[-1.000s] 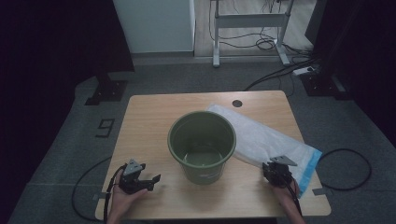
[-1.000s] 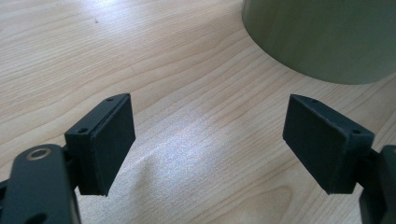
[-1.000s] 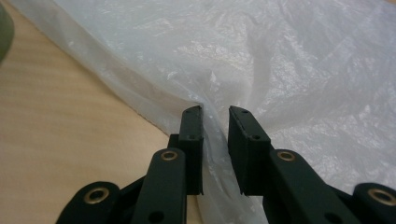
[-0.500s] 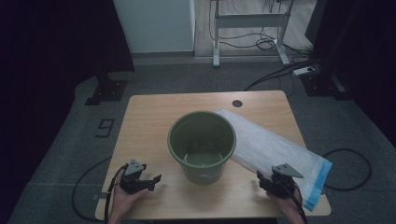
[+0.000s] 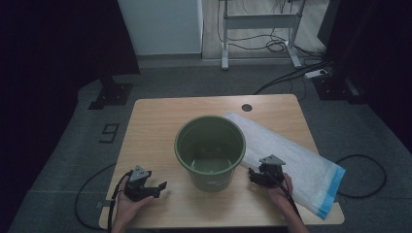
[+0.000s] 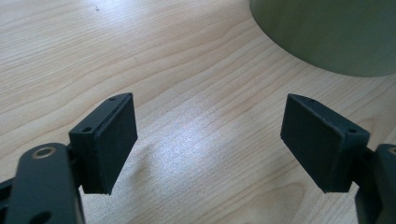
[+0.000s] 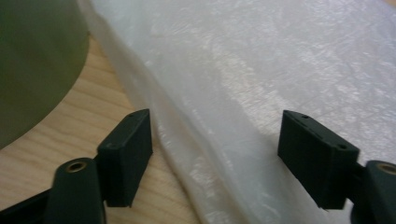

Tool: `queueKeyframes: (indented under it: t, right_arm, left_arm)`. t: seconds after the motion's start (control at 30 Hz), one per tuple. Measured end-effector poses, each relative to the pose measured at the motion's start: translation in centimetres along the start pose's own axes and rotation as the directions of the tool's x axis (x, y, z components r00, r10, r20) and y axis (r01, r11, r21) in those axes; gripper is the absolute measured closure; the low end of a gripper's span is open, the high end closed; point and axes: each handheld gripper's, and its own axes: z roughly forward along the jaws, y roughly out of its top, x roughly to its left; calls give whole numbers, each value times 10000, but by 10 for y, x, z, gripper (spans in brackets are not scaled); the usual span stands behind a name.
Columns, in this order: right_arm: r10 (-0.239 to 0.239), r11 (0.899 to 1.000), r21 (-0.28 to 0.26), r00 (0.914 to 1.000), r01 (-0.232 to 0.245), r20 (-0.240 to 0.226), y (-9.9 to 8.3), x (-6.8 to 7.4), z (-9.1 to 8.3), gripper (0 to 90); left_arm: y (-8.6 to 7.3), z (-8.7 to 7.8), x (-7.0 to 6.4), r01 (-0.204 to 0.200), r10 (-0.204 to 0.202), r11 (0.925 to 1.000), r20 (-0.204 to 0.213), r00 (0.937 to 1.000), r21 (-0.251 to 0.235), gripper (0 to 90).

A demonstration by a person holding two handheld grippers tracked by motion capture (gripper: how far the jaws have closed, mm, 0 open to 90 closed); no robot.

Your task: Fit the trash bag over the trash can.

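While both grippers sit spread wide, I see my right gripper (image 5: pixel 257 175) straddling the translucent white plastic bag's (image 7: pixel 261 93) edge; round green plastic bucket (image 5: pixel 210 150) left of its fingers; left gripper (image 5: pixel 154 188) holds nothing.

Count of items on the table (image 5: pixel 155 116): one green bucket (image 5: pixel 210 151), standing upright near the middle; one white plastic bag (image 5: pixel 291 162) with a blue edge, lying flat to the bucket's right. Tools in hand: two grippers, one left gripper (image 5: pixel 156 189) and one right gripper (image 5: pixel 256 175), each with two black jaws. Hands in view: two. One round hole (image 5: pixel 247 108) is set in the tabletop.
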Motion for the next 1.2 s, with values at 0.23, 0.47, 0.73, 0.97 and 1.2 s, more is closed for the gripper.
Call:
queueKeyframes:
  t: [0.23, 0.47, 0.73, 0.97, 1.2]
  right_arm:
    - [397, 9991, -156, 9992, -397, 37, 1, -8, 0, 641]
    - [1095, 9891, -971, 9938, -1107, -174, 4, -19, -7, 887]
    - [2053, 9413, -2609, 9768, -2143, -617, 20, -39, -39, 889]
    - [2625, 8744, -3889, 9569, -2903, -1241, 41, -51, -76, 889]
    - [2382, 8219, -4913, 9574, -2881, -1629, 67, -57, -117, 889]
  left_arm:
    - [0, 0, -1, -7, 7, 10000, -6, 10000, -20, 185]
    - [0, 2, 0, -92, 92, 9999, 4, 10000, 87, 186]
    - [-1, 2, -1, -156, 156, 9998, -19, 9999, 114, 186]
    - [-1, 3, -1, -187, 187, 9997, -41, 9998, 183, 186]
    - [-1, 2, -1, -172, 173, 9997, -80, 9998, 177, 186]
